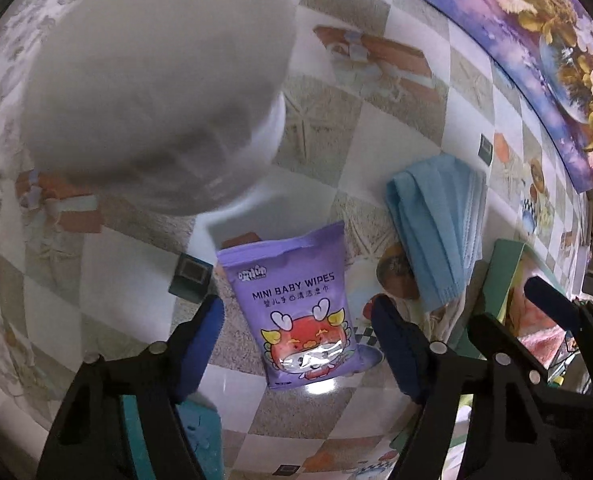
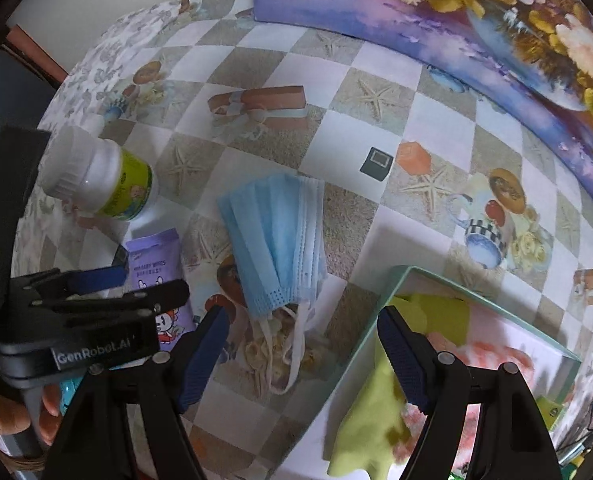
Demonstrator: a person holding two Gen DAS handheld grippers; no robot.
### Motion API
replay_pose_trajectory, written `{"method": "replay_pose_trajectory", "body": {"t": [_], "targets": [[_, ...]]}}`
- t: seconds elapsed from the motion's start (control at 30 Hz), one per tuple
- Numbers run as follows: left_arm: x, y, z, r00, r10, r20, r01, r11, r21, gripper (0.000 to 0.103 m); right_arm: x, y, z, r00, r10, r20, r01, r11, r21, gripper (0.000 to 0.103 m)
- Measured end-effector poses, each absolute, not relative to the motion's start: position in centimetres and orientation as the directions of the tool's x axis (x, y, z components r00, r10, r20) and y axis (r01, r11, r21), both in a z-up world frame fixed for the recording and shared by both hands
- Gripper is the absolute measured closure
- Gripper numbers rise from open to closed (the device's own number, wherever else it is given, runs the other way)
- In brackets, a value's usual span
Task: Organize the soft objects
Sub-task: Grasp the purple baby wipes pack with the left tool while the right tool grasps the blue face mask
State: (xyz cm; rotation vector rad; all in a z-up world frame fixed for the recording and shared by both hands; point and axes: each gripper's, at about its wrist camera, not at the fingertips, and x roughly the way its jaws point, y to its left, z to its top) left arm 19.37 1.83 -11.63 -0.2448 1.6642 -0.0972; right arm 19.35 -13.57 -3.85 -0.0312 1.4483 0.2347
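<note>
Your left gripper (image 1: pixel 296 320) points down over the purple baby wipes pack (image 1: pixel 302 308), its jaws spread to either side of the pack and not pressing it. Your right gripper (image 2: pixel 302 330) is likewise released, hovering above the ear loops of the stack of blue face masks (image 2: pixel 276 236). The pack lies flat on the checkered tablecloth (image 2: pixel 336 80), the masks just beside it. A white bottle (image 2: pixel 96 180) lies near the pack; a green-rimmed box (image 2: pixel 400 280) holds yellow and pink cloths (image 2: pixel 368 420).
</note>
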Motion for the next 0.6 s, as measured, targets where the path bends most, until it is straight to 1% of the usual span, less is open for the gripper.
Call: {"method": "replay_pose_trajectory", "body": {"t": [0.1, 0.13, 0.2, 0.37, 0.5, 0.6], "targets": [[19.6, 1.8, -11.9, -0.089, -0.212, -0.973, -0.098, 0.974, -0.203, 0.032, 19.7, -13.7, -4.4, 0.102, 0.136, -0.986, -0.176, 0.977, 0.116, 0.023], [19.7, 1.8, -11.8, -0.081, -0.212, -0.974, -0.088, 0.975, -0.205, 0.037, 19.8, -13.8, -4.5, 0.100, 0.137, -0.985, -0.173, 0.978, 0.119, 0.023], [20.2, 1.2, -11.6, -0.070, -0.208, -0.976, -0.064, 0.977, -0.204, 0.045, 20.0, -13.8, -4.7, 0.101, 0.139, -0.985, -0.170, 0.978, 0.121, 0.023], [20.5, 1.1, -11.4, -0.051, -0.192, -0.980, -0.037, 0.981, -0.190, 0.047, 20.8, -13.4, -5.0, 0.104, 0.138, -0.985, -0.179, 0.977, 0.118, 0.023], [21.2, 2.3, -11.3, -0.033, -0.177, -0.984, -0.062, 0.983, -0.174, 0.047, 21.7, -12.3, -5.4, 0.105, 0.137, -0.985, -0.198, 0.974, 0.114, 0.023], [21.6, 3.4, -11.4, -0.034, -0.187, -0.982, -0.088, 0.979, -0.183, 0.047, 22.2, -11.4, -5.9, 0.102, 0.135, -0.986, -0.214, 0.971, 0.111, 0.023]]}}
